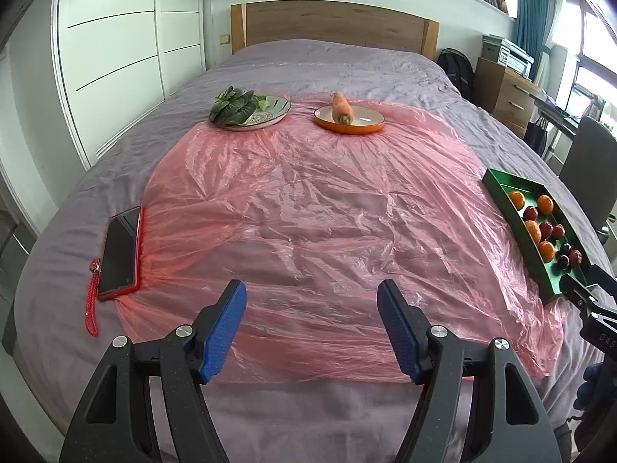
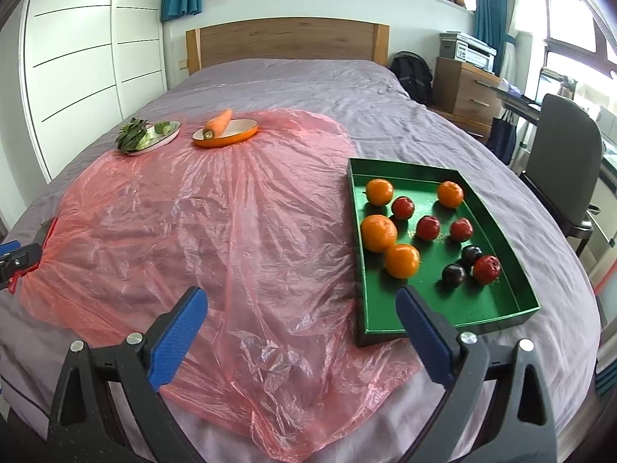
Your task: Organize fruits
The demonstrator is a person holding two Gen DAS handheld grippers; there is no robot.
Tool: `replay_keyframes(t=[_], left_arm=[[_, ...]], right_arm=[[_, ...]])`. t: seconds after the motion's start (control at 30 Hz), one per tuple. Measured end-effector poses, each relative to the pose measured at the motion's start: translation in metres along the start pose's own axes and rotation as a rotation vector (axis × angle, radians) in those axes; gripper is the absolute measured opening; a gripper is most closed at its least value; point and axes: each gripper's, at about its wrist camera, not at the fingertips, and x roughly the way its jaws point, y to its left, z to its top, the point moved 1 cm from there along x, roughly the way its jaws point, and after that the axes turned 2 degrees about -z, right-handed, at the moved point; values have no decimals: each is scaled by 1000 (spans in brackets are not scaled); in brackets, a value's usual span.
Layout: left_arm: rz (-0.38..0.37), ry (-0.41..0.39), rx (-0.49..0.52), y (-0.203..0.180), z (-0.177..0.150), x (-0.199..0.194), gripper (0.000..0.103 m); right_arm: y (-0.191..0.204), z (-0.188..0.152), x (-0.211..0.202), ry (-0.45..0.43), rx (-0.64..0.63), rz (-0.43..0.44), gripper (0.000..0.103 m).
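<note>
The bed (image 1: 308, 58) is being viewed from its foot by both wrist cameras, angled downward toward the headboard (image 1: 331, 25); sheet (image 2: 200, 223), plates and tray (image 2: 356, 231) are being shared.

One green tray (image 2: 528, 301) holds four oranges (image 2: 379, 232), four red fruits (image 2: 428, 227) and two dark plums (image 2: 454, 275). There are two plates: one orange (image 2: 231, 139) with one carrot (image 2: 218, 123), one patterned (image 2: 169, 137) with leafy greens (image 2: 131, 138). One phone (image 1: 119, 252) lies on the bed (image 2: 289, 81).
</note>
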Motion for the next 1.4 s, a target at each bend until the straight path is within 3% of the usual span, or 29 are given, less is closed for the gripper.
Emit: replay_keyframes(t=[0.5, 1.4], left_arm=[[-45, -17, 31, -11, 4, -5, 65], [-55, -1, 54, -16, -3, 4, 65]], right_arm=[[-7, -3, -4, -4, 28, -37, 103], [-21, -11, 5, 16, 62, -48, 103]])
